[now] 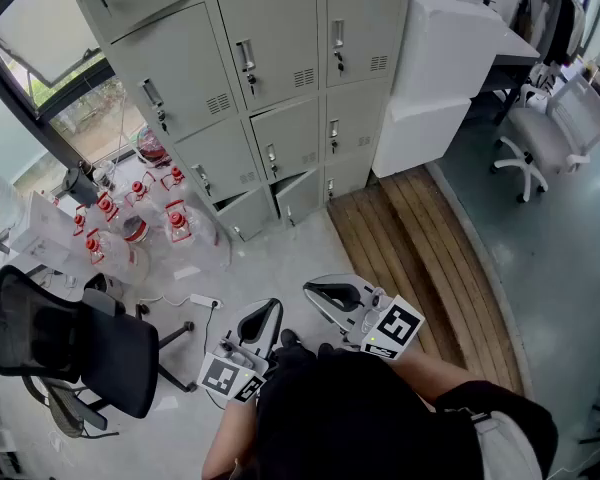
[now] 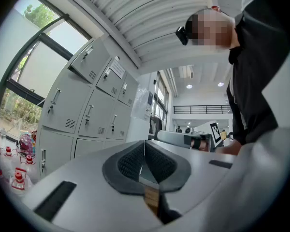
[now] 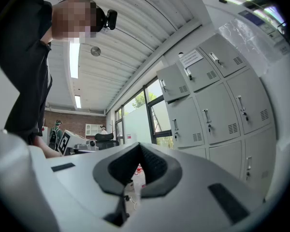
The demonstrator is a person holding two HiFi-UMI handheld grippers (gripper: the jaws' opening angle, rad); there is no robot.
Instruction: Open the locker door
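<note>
The pale grey concrete floor point(image 1: 280, 268) carries a grey metal locker bank point(image 1: 270, 78) at the far side. Left of it stands a cluster of clear plastic jugs with red caps point(image 1: 130, 228). A white power strip point(image 1: 204, 301) lies near a black mesh office chair point(image 1: 70, 343). A brown slatted wooden platform point(image 1: 420, 258) lies to the right, touching stacked white blocks point(image 1: 435, 78). A white swivel chair point(image 1: 555, 133) stands beyond it.

No readable text; paper notice point(image 3: 190, 58) on upper locker door point(image 3: 201, 81) illegible.
</note>
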